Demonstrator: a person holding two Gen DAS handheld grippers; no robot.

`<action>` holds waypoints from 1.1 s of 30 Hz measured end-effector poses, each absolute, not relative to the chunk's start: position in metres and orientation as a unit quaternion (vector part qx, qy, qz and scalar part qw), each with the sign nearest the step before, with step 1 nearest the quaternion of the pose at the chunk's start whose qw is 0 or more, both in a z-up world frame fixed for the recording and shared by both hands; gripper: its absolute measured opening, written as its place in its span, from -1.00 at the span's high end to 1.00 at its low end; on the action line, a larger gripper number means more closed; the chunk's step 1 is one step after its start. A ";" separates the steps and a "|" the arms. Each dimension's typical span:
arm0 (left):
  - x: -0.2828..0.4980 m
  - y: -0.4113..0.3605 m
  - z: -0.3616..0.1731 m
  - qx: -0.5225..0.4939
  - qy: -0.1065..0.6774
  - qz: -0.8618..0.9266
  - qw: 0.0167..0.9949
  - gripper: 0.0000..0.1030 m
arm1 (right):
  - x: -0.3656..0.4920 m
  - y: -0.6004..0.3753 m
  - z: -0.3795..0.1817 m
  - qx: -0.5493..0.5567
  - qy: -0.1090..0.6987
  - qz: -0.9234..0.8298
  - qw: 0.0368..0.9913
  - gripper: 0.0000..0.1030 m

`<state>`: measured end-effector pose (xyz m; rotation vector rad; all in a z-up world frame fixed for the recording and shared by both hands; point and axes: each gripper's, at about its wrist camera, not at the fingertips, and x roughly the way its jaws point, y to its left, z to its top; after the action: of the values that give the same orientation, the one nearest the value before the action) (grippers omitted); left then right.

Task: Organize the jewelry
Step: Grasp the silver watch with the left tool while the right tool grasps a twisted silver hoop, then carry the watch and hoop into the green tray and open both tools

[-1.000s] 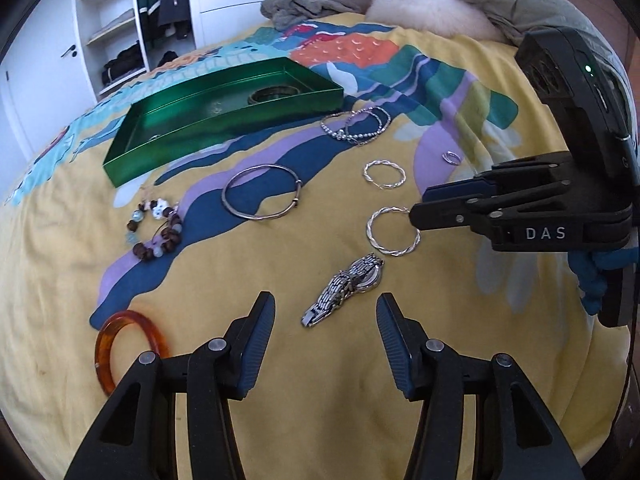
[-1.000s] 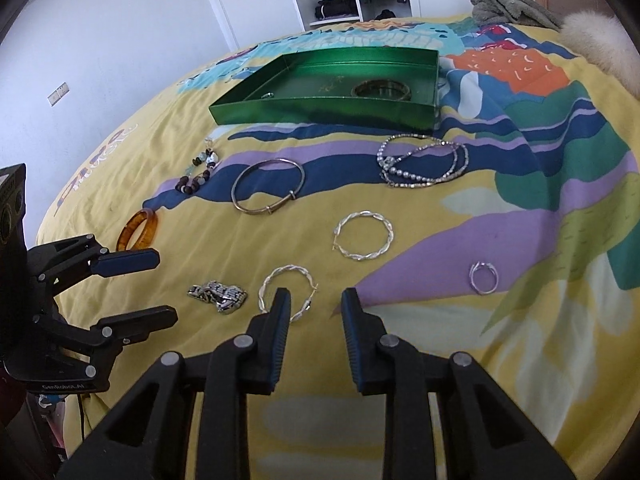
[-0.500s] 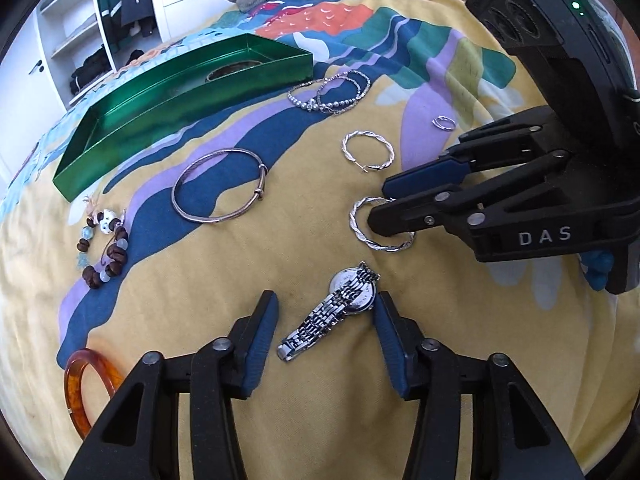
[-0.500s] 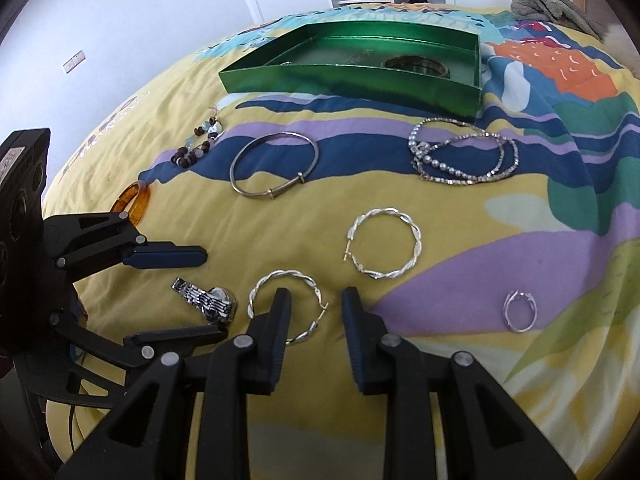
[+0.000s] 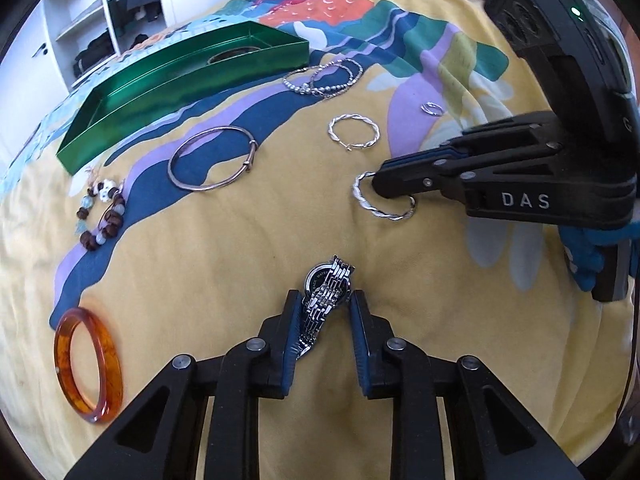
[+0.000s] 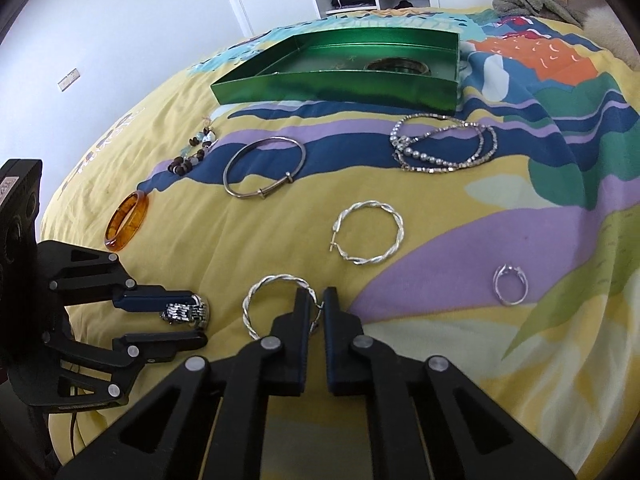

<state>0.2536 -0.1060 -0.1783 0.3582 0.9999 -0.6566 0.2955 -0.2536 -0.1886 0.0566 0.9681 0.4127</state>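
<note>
Now both grippers work the jewelry on the bed (image 5: pixel 200 280).
Left gripper (image 5: pixel 325 306) fingers straddle the watch (image 5: pixel 326 300), slightly apart; right gripper (image 6: pixel 313 312) nearly closed on the twisted hoop (image 6: pixel 256 300); only the right view shows the tray's (image 6: pixel 336 84) inside.

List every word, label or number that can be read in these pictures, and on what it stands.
"DAS": white letters on the side of the black right gripper.
Small print on the dark dial of the silver metal wristwatch: too small to read.
Pale lettering on the yellow patterned bedspread: too distorted to read.
</note>
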 end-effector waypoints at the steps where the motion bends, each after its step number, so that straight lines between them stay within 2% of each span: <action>1: 0.252 -0.105 -0.177 0.164 0.467 -0.302 0.815 0.53 | 0.293 -0.255 -0.187 0.028 0.459 0.194 0.866 0.89; 19: 0.211 -0.075 -0.107 0.094 0.408 -0.273 0.866 0.53 | 0.226 -0.272 -0.125 0.032 0.397 0.144 0.906 0.89; 33: 0.211 -0.047 -0.050 0.042 0.360 -0.252 0.897 0.54 | 0.211 -0.274 -0.061 0.028 0.334 0.134 0.933 0.89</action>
<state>0.2113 -0.0471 -0.0495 0.0876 0.7455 -0.5227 0.2112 -0.2743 -0.0608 0.0576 0.6830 0.2744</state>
